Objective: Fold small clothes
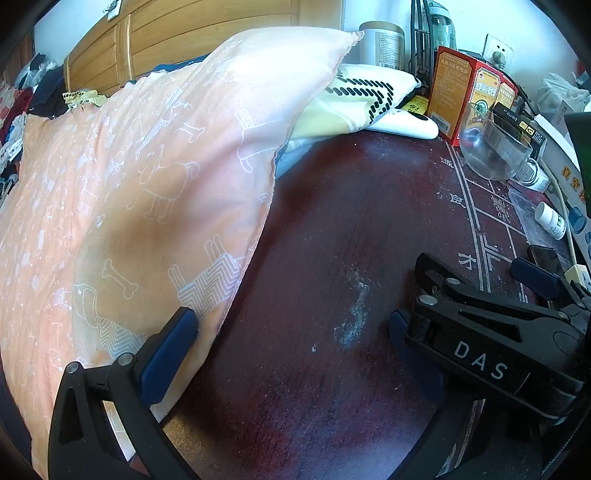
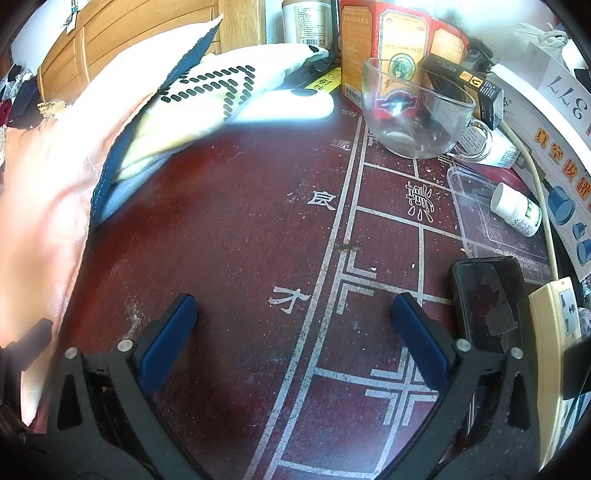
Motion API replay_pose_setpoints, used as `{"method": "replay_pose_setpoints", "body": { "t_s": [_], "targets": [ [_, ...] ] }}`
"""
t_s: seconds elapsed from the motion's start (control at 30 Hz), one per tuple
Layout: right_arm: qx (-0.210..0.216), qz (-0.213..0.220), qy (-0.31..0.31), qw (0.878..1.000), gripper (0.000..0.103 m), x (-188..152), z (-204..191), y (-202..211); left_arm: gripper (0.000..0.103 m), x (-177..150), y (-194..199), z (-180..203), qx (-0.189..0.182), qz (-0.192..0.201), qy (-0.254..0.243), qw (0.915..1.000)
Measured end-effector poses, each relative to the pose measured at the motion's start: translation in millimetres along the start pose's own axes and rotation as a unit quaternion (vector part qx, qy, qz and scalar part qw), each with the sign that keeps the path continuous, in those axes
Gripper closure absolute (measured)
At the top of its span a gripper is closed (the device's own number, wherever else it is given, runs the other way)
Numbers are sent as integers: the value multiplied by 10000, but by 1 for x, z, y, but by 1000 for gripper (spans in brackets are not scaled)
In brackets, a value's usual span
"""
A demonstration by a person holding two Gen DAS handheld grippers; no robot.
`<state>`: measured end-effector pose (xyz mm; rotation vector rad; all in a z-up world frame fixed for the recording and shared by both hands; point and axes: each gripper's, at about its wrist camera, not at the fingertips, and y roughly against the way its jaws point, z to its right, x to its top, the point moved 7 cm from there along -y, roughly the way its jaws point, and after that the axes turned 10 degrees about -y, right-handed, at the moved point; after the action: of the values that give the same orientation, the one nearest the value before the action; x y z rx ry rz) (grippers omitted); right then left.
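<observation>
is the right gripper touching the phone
Apart. The right wrist view shows red table between the right gripper and the black phone lying beside its right finger.

pillow [image 1: 122, 206] left on table [image 1: 325, 229] | glass bowl [image 2: 413, 110] far right | phone [image 2: 487, 299] near right

A lived-in bedroom in a private home: a wooden headboard [image 1: 177, 33] runs behind a peach pillow printed with dogs and bones [image 1: 147, 177] and a yellow patterned cushion [image 1: 354, 99], while loose clothes [image 1: 22, 96] pile at the far left. Alongside, a dusty dark red table marked with Chinese characters [image 2: 229, 236] carries household clutter: red medicine boxes [image 2: 391, 48], a glass cup [image 2: 413, 114], a white pill bottle [image 2: 517, 210], a tin canister [image 2: 306, 22], a black phone [image 2: 487, 302], a power strip [image 2: 557, 332] and a wall socket [image 1: 498, 50].
</observation>
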<state>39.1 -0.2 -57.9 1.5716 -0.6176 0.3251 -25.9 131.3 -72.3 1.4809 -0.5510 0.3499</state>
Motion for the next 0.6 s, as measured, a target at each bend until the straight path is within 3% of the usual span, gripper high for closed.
{"method": "replay_pose_setpoints", "body": {
  "t_s": [0.6],
  "targets": [
    [0,0,0,10000,0,0,0,0,0,0,0,0,-23,6,15,10000]
  ]
}}
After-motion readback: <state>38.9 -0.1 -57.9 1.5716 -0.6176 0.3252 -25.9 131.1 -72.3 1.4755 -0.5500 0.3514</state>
